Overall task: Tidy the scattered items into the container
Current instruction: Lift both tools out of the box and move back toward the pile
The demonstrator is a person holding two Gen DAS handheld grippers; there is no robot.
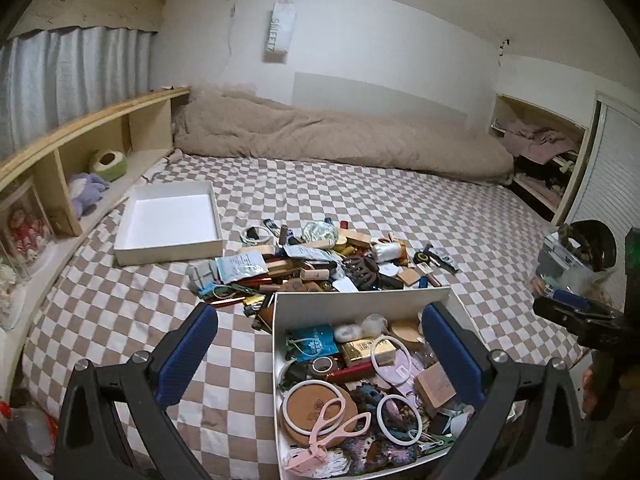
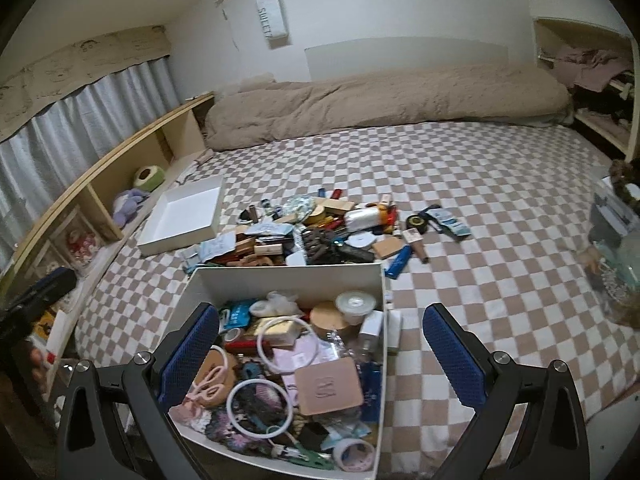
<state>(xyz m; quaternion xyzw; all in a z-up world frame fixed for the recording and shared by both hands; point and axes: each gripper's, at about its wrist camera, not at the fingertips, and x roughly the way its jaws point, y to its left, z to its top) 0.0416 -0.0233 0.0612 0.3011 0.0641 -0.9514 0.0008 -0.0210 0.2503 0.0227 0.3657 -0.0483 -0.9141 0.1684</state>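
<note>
**Both grippers empty, hovering over the filled box**

Your bed (image 1: 360, 208) with the checkered sheet fills both views; a beige duvet (image 1: 340, 136) lies rolled along the far wall.

The white container (image 2: 288, 276) sits on the near part of the bed, long axis running from you toward the wall, already crowded with rings, pink scissors (image 1: 332, 420), a round cork piece and small boxes. Its far wall butts right against the scattered pile (image 1: 320, 256), which spreads left-right across the sheet just beyond it. A blue lighter (image 2: 398, 262) and a few small packets lie off the pile's right end. The empty white lid (image 1: 168, 224) rests flat to the far left of the pile, beside the wooden shelf (image 1: 92, 132).

Your left gripper (image 1: 320, 356) has jaws spread wide, nothing between them; its right finger hangs over the container, left one over bare sheet. Your right gripper (image 2: 320, 352) is likewise wide apart and empty, left finger over the container, right one over sheet.
</note>
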